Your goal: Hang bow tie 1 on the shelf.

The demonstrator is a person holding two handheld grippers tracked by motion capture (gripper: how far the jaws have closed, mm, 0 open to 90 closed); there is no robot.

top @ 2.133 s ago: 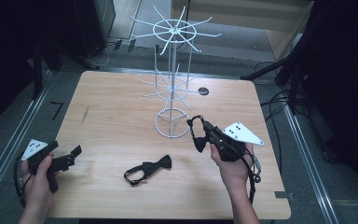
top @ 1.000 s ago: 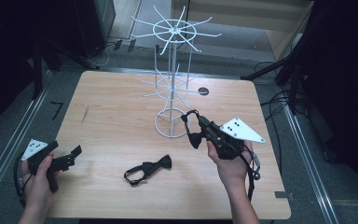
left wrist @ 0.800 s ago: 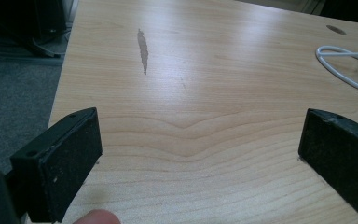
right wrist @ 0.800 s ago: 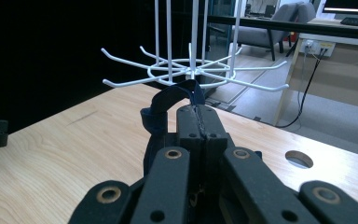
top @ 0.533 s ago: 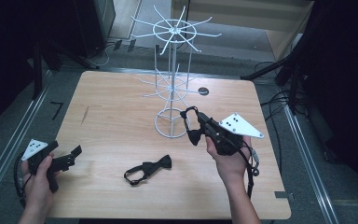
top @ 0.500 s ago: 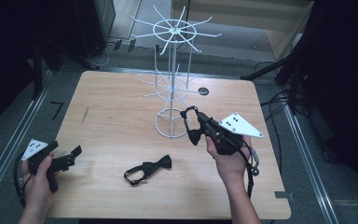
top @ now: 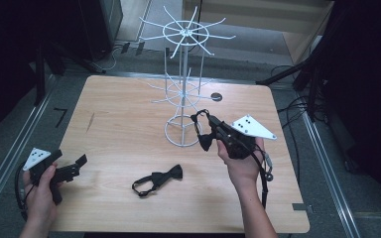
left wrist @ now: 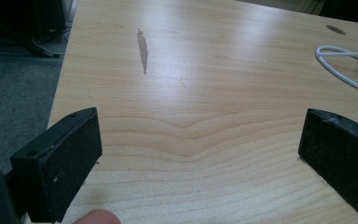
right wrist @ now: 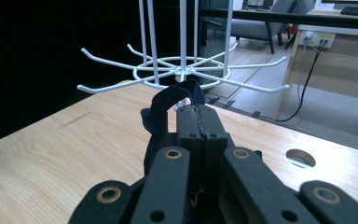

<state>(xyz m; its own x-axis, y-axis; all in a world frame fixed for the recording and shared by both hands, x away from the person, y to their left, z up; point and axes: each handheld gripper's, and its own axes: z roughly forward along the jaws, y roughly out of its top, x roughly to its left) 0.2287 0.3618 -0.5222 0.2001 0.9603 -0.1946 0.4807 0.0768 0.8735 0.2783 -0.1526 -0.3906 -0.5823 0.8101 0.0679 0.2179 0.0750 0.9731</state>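
Right gripper (top: 204, 130) is clamped on a dark bow tie (right wrist: 171, 108) beside the white wire rack (top: 182, 84). Left gripper (left wrist: 200, 154) rests wide open, empty, over the table (left wrist: 205, 70).

The rack (right wrist: 182, 74) is cut off by the top edge in the right gripper view; the bow tie (right wrist: 168, 112) hangs half hidden behind the closed jaws, its bow out of sight.

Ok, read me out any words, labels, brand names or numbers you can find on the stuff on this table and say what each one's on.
None can be read: the white wire rack, both black bow ties, the tongs and the wooden table carry no legible text.
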